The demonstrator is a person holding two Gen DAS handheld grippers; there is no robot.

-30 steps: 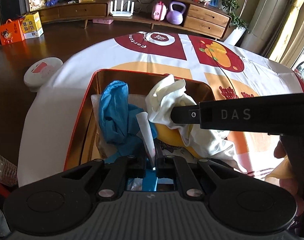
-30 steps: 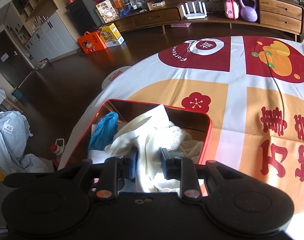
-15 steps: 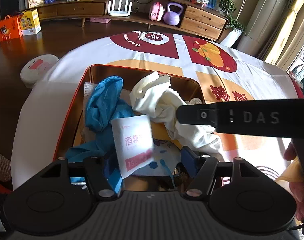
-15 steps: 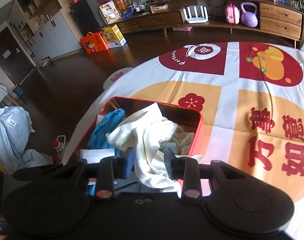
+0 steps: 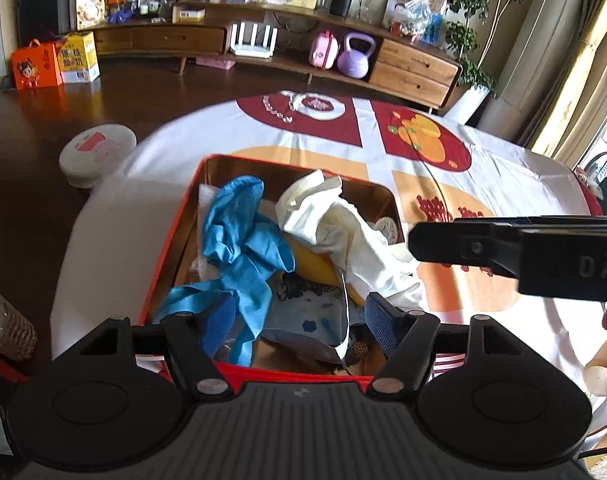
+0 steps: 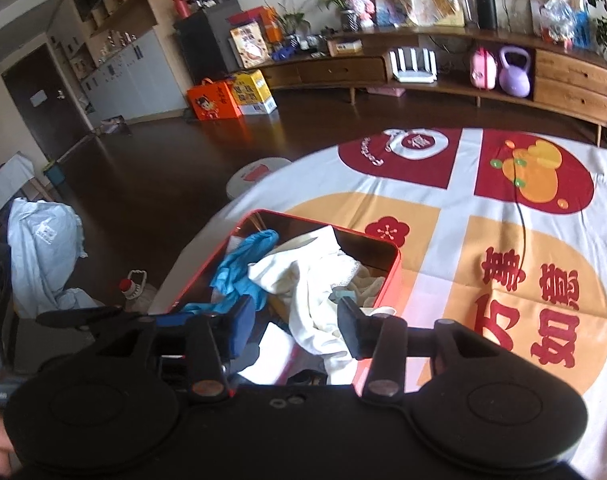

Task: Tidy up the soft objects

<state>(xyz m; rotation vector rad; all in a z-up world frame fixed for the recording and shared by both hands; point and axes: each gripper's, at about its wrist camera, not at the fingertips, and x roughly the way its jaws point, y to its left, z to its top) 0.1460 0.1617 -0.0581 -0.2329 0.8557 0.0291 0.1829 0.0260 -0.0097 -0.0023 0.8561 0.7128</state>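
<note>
left gripper: jaws opening, nothing pinched
right gripper: jaws opening, white cloth between, unclamped
red tin: frame centre, holds blue glove, cloth

On the black bar of the right gripper, seen from the left wrist camera, the pale letters "DA" can be read before the picture's edge cuts the word. The tablecloth on the counter carries large dark red Chinese characters; in the right wrist view four of them read 万事如意. A curved line of white Latin letters stands on the red patch at the cloth's far end, but it is too small to read. The orange and yellow boxes on the floor bear characters too small to read.
</note>
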